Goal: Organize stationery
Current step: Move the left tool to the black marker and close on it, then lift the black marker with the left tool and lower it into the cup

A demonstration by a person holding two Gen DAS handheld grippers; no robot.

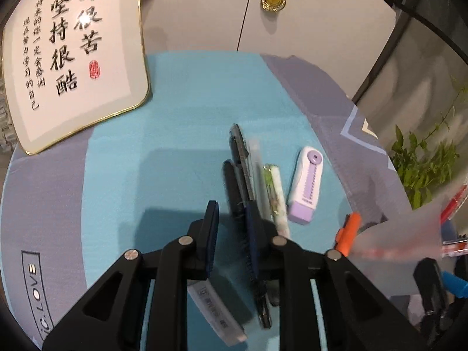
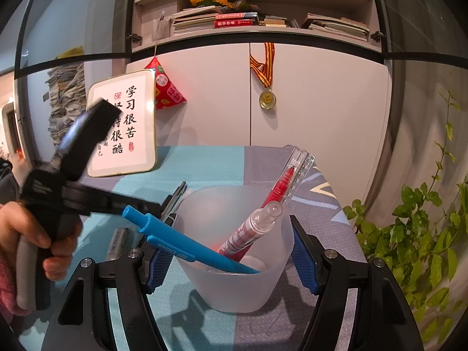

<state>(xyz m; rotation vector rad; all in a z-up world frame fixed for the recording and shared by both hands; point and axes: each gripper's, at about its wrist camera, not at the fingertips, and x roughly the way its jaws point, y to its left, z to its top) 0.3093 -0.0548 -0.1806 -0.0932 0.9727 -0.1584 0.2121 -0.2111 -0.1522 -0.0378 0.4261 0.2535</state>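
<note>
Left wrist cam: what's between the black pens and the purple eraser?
A white pen with green print lies between the black pens and the purple eraser, seen in the left wrist view.

Left gripper (image 1: 232, 231) is covering the lower barrel of a black pen (image 1: 234, 187); contact between pads and pen is not resolving. Frosted cup (image 1: 409, 234) is smearing into blur at right. Framed sign (image 1: 73, 58) is running off the top edge.
</note>
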